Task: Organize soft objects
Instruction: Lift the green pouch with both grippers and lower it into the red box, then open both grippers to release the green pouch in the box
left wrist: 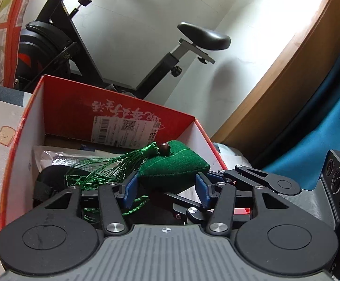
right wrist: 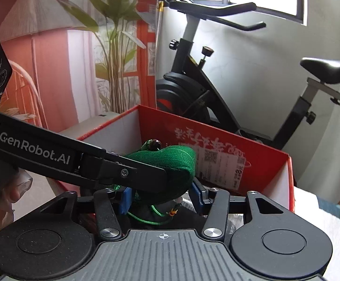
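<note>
A green stuffed sachet [left wrist: 174, 164] with a brown bead and a long green tassel [left wrist: 104, 166] hangs over the open red box [left wrist: 118, 96]. My left gripper [left wrist: 167, 187] has its blue pads pressed on the sachet's two sides. In the right wrist view the same sachet [right wrist: 179, 159] sits between the blue pads of my right gripper [right wrist: 161, 196], which is shut on it too. The left tool's black finger arm [right wrist: 123, 171] crosses in front of the sachet. The tassel's cord loops below the pads.
The red box [right wrist: 216, 126] holds a silvery packet [left wrist: 60, 157] and a black item [left wrist: 50, 180]. An exercise bike [left wrist: 193, 37] stands behind it by the wall. Blue fabric [left wrist: 329, 117] and a wooden panel [left wrist: 287, 82] are at the right. A person's fingertip [right wrist: 13, 194] shows at the left.
</note>
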